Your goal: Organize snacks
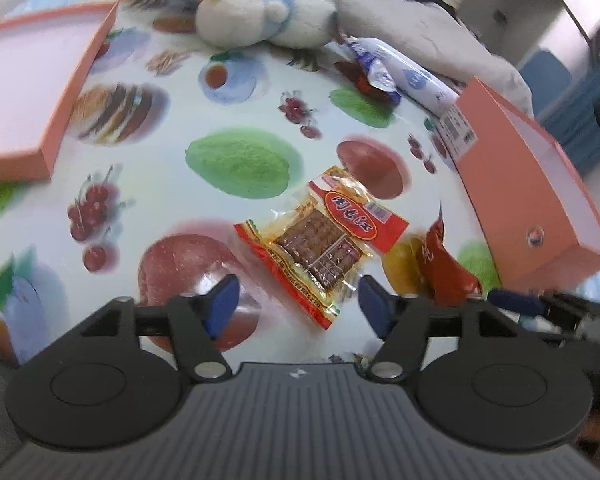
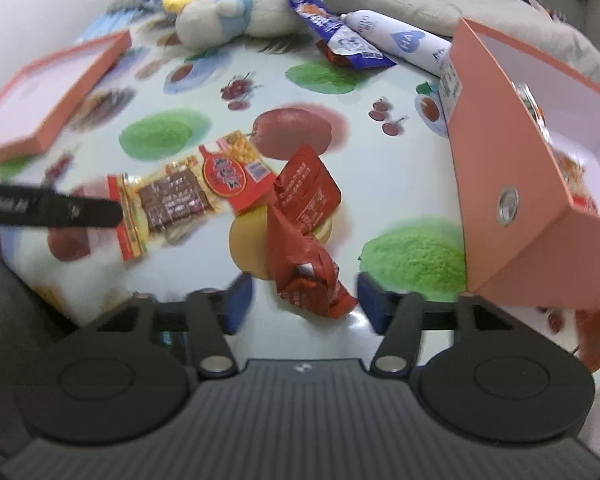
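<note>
Right now both tools are empty, jaws standing apart with nothing pressed between the pads. Taking the orange box [image 2: 512, 168] as the landmark: nearest the cameras, the right gripper [image 2: 304, 304] hangs over the crumpled red packet [image 2: 300, 224], which lies on the fruit-print tablecloth [image 2: 180, 128] just left of the box's front wall. The left gripper [image 1: 296, 306] hangs above the clear-windowed jerky packet [image 1: 320, 244], one place farther left of the box. Beyond these, past the box's far corner, lie a blue wrapper [image 2: 332, 32] and a white tube [image 2: 396, 42]; behind them is a plush toy [image 2: 228, 12]. Well left of the box sits its shallow lid [image 1: 32, 96].

Likely troubles: the two packets touch or overlap at one corner, so closing on one may drag the other; the red packet is puffy and slick-looking, so a pinch at its edge could slip; and the grippers work close together, so they might knock each other.

Only the right wrist view looks into the box, showing some packets already inside, and it catches a dark finger of the left tool over the jerky packet. Only the left view shows the lid's full outline.
</note>
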